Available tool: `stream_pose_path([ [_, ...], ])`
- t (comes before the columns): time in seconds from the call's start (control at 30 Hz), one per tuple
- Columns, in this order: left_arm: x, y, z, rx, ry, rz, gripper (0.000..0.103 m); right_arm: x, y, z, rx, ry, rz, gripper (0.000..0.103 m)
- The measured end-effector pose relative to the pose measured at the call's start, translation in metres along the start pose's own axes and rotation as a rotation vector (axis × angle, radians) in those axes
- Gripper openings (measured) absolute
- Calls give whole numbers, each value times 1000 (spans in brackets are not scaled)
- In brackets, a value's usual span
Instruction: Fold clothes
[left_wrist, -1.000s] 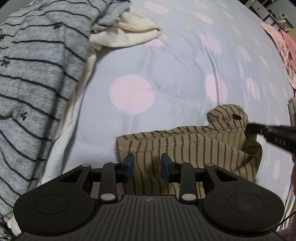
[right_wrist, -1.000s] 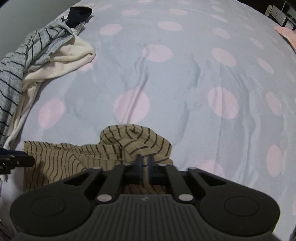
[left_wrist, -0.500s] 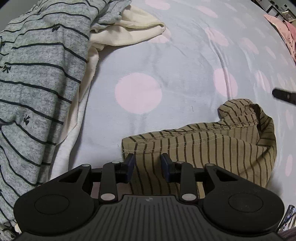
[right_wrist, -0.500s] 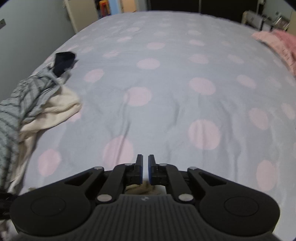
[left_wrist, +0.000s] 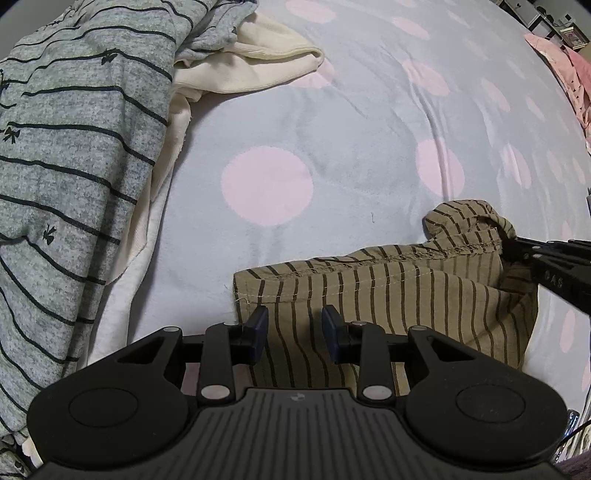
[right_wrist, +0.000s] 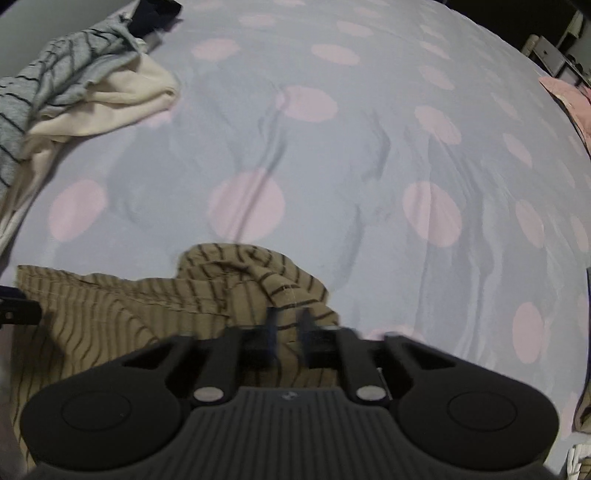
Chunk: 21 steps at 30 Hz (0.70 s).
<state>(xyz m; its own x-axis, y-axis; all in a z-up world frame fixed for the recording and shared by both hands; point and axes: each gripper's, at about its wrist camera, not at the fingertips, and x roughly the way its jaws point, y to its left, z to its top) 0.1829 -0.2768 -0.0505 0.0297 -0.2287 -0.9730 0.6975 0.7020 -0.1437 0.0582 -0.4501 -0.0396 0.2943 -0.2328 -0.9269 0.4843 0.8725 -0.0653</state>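
A grey striped garment (left_wrist: 74, 155) is heaped over a cream garment (left_wrist: 255, 62) at the left of the polka-dot bedspread (left_wrist: 351, 122). The left gripper (left_wrist: 294, 326) is held part open, nothing pinched, above the near left corner of the tan striped garment (left_wrist: 388, 291). At the garment's bunched right end, the right gripper (right_wrist: 287, 325) is clamped on a fold of it.

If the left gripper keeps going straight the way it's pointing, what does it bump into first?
Most likely the tan striped garment. The left gripper points steeply down with its jaws apart, and the garment's hemmed left edge lies right under them on the dotted bedsheet. How near the cloth is remains unclear.
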Motion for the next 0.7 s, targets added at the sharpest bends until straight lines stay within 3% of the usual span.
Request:
stream_pose_path([
  [0.2, 1, -2, -1, 13, 3, 7, 29, -27, -25, 15, 170, -161, 132, 2],
  [0.3, 1, -4, -2, 23, 2, 12, 29, -27, -36, 21, 265, -201, 176, 3],
  [0.4, 1, -4, -3, 29, -2, 21, 29, -24, -40, 24, 309, -195, 153, 16],
  [0.43, 0, -4, -3, 30, -4, 22, 29, -25, -40, 24, 307, -196, 148, 23],
  [0.5, 0, -3, -3, 33, -5, 25, 29, -29, -40, 22, 289, -201, 140, 23],
  [0.7, 1, -4, -3, 39, -1, 25, 29, -46, -21, 14, 156, -125, 306, 23],
])
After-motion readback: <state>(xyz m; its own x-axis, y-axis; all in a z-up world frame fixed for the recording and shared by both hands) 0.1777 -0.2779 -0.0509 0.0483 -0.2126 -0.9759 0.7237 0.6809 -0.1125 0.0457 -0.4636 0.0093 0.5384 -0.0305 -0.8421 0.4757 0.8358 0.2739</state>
